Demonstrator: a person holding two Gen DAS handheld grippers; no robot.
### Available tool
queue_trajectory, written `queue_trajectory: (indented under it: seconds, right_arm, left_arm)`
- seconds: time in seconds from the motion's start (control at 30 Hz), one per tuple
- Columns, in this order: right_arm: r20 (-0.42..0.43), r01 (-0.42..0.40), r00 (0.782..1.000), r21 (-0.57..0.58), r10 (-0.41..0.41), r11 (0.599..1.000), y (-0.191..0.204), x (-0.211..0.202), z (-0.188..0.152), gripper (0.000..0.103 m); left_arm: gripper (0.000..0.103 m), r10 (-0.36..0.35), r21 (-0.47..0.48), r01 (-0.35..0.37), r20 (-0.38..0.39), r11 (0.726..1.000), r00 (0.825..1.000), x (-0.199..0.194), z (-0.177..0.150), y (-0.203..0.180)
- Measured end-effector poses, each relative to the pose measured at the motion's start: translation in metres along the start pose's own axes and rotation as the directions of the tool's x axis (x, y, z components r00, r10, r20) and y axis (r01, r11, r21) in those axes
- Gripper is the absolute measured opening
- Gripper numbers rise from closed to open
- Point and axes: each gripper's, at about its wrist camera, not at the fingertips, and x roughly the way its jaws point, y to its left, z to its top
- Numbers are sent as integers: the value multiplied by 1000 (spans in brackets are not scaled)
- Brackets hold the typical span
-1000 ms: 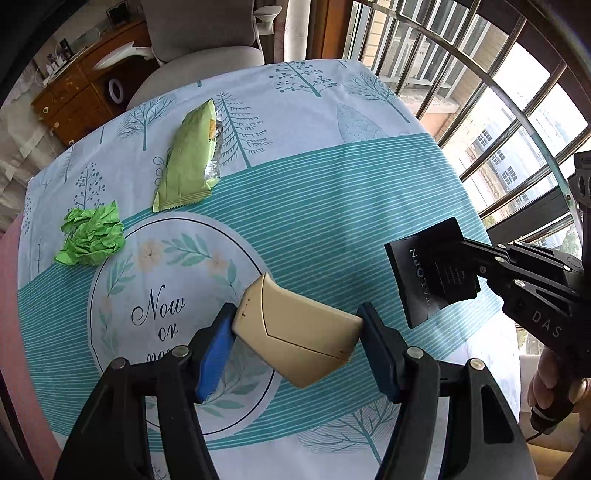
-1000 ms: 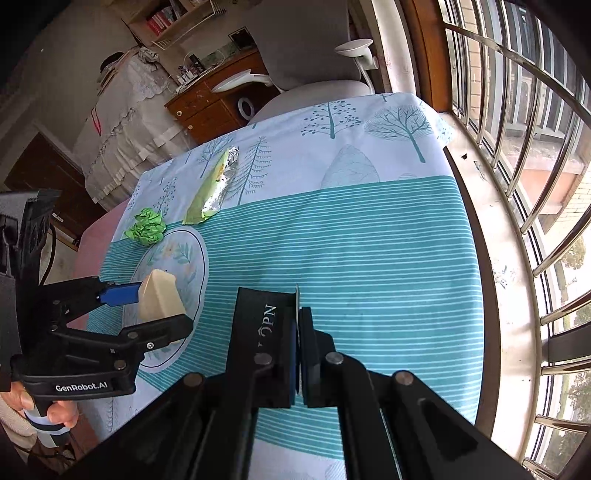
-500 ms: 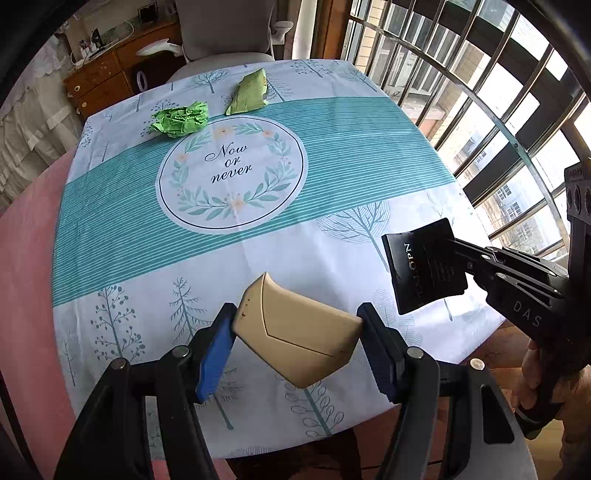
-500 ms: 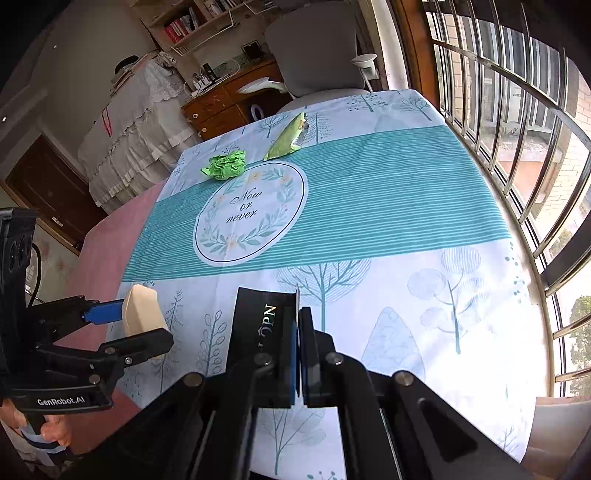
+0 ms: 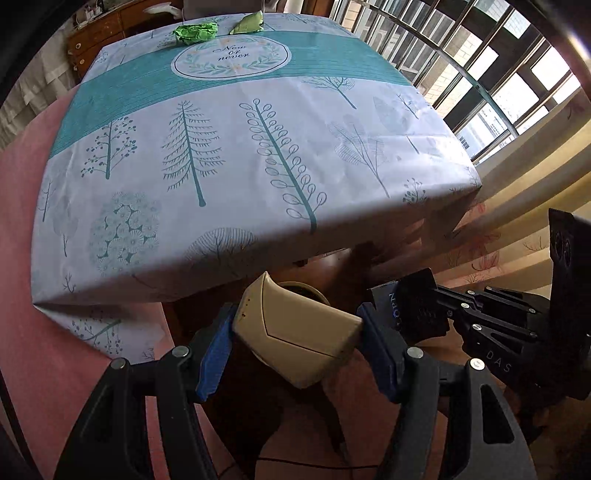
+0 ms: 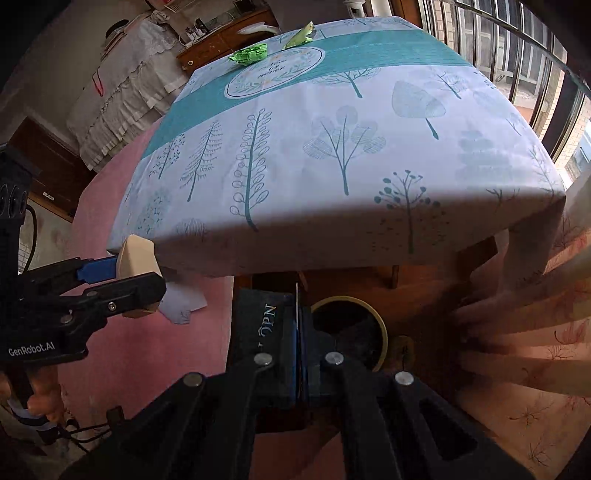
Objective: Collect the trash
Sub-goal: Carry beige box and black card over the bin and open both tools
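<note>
Left gripper (image 5: 297, 332) clamped across a beige box (image 5: 295, 336), blue pads pressing its two ends; smooth hard-looking shell with a V-shaped seam and faceted corners, tipped at an angle. Right gripper (image 6: 297, 332) pinched nearly flat on a thin black card-like packet (image 6: 264, 325) with pale lettering, held edge-up; matte, stiff-looking. Both held low past the near edge of the desk (image 5: 236, 158), above a round bin (image 6: 369, 325) on the wooden floor: yellow rim, dark inside, contents not readable. Likely positioned there to drop both pieces in; packet sits closest over the bin opening in the right wrist view, box seems slightly short of it in the left wrist view. Desk covered with a smooth printed cloth, pale with teal trees and a teal striped band, hanging over the edge in soft folds. Remaining trash well apart at the far end: crumpled green paper ball (image 5: 195, 32), creased and irregular, and a flattened green snack wrapper (image 5: 248, 23) just beside it. Both untouched, so collection judged roughly half done. Pink floor covering (image 6: 122, 332) left of the bin, window bars to the right.
</note>
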Motion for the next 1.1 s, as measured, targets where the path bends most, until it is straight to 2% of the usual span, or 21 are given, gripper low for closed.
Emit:
queue_trajectory:
  seconds: [0.17,0.27,0.43,0.63,0.77,0.8,0.83,0.87,0.93,0.97,1.0,1.1]
  right_arm:
    - [-84,24,996,12,-23,1000,-10,33,-33,1]
    - [-121,29,992,40,-24,999,-25,64,-51,1]
    - [-173,45,984,69,-32,997,-55,143,-70,1]
    - [-236,53,971,79,-33,996,-88,247,-97,2]
    - [-270,36,963,102,-8,994,-109,299,-112,3]
    - [-276,35,961,110,-3,993,-114,309,-113,3]
    - [-284,31,959,119,4,992,-118,317,-113,4]
    - [-290,29,957,127,9,991,-121,323,-113,7]
    - [-298,27,954,130,13,991,-125,330,-113,28]
    - [-295,25,955,125,13,992,-126,331,-112,43]
    - [-287,25,958,116,9,993,-126,331,-112,46]
    - [-282,26,959,121,9,992,-125,326,-110,46]
  left_arm:
    - [64,-40,-33,39,-44,999,998,36,-43,-8]
    - [64,-30,-63,26,-60,998,998,71,-59,-6]
    - [64,-37,-144,22,-99,989,994,155,-78,8]
    - [65,-40,-239,16,-92,971,995,255,-97,35]
    - [65,-30,-286,-2,-107,958,994,301,-111,50]
    - [68,-36,-296,1,-113,955,993,310,-114,53]
    - [77,-45,-303,7,-119,953,992,316,-115,57]
    - [83,-50,-310,10,-120,951,991,321,-117,59]
    - [102,-38,-313,1,-112,950,993,326,-119,64]
    - [102,-25,-309,-11,-112,951,993,329,-120,63]
    - [102,-15,-307,-21,-115,952,993,330,-120,63]
    - [102,8,-314,-41,-106,949,994,325,-119,64]
